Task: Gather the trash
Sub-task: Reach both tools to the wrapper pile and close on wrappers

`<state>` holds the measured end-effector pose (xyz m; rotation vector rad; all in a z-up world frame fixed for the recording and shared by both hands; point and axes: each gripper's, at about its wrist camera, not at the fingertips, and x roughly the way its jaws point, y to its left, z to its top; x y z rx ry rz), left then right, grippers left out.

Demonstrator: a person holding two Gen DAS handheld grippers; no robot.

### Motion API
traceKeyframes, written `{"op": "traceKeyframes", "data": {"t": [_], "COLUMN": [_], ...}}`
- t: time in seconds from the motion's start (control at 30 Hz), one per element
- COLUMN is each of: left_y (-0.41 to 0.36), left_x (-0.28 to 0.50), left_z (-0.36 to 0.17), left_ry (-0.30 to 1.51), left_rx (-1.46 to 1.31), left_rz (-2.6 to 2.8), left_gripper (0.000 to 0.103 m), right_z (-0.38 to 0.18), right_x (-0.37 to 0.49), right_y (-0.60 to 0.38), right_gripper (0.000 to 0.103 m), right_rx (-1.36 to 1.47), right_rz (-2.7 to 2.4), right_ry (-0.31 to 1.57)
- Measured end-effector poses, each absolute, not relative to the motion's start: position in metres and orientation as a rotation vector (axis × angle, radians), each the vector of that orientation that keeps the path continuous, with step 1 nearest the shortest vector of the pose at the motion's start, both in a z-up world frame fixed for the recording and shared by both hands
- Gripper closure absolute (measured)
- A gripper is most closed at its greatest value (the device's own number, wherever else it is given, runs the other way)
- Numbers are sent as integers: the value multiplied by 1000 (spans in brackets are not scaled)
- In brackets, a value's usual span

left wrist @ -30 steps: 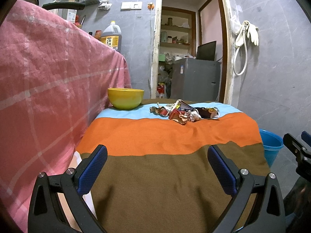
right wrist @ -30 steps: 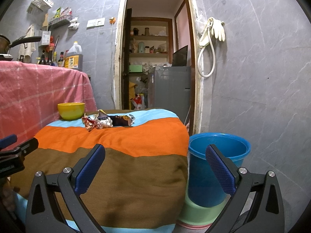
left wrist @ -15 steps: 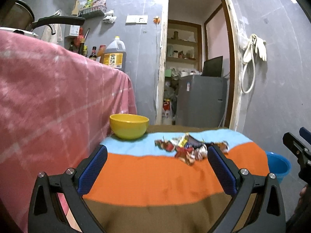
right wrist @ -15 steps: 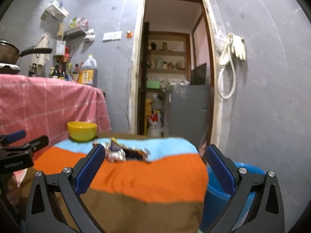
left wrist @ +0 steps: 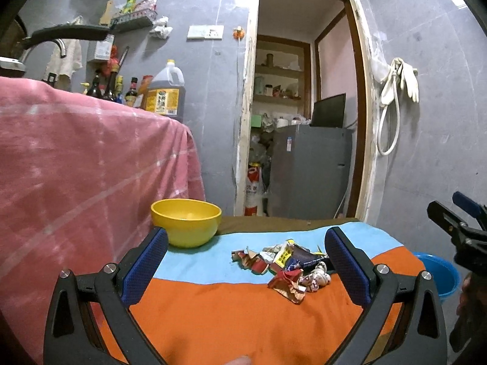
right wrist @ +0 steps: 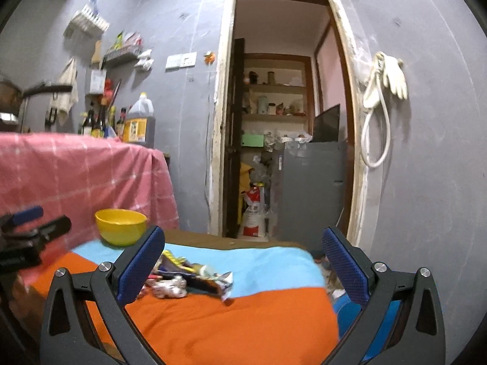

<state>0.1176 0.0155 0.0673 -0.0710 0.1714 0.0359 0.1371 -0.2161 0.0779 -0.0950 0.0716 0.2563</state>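
Grey tiled walls [left wrist: 441, 158]; open doorway [left wrist: 304, 121] (shelves inside); pink-draped counter [left wrist: 76, 167]; striped table [left wrist: 243, 310].

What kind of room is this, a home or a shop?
Most likely a home kitchen corner: cooking oil jug and sauce bottles on a counter, a wall spice rack, and a pantry doorway with shelves.

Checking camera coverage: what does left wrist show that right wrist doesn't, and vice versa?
Left wrist only: the open left gripper up close, and the blue bucket clear of the table edge. Right wrist only: the open right gripper up close, and the dark door leaf in the doorway. Both: the wrapper pile on the striped cloth, the yellow bowl, the grey cabinet.
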Motion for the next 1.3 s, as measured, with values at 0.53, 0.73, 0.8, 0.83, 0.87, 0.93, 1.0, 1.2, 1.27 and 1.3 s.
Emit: {"op": "traceKeyframes", "data": {"t": [0.53,0.73,0.8,0.83,0.87,0.93,1.0,1.2,1.27,1.3], "left_y": [33,32,32,32,33,33,32,29,30,29], "left_x": [201,217,222,224,226,228,231,240,237,236], "left_z": [30,16,12,10,10,9,8,9,11,12], "left_ry": [543,671,714,730,737,746,764,800,798,796], "left_rx": [-187,-216,-230,-241,-251,-266,-274,-289,-286,-281], "left_rz": [-8,-113,-150,-167,-179,-207,-232,-276,-279,-280], "left_gripper": [4,31,40,45,46,46,47,74,83,86], "right_z": [34,22,16,13,10,7,3,-4,-5,-6], "right_x": [216,234,238,240,242,245,249,257,256,255], "right_y": [-203,-194,-189,-186,-183,-179,-174,-170,-170,-170], "right_gripper": [0,20,28,29,33,37,41,69,78,84], "right_rx": [-214,-220,-231,-240,-247,-257,-266,-263,-266,-268], "right_rz": [333,384,404,416,428,443,459,495,505,509], "right_ry": [313,407,440,457,471,492,516,567,571,571]}}
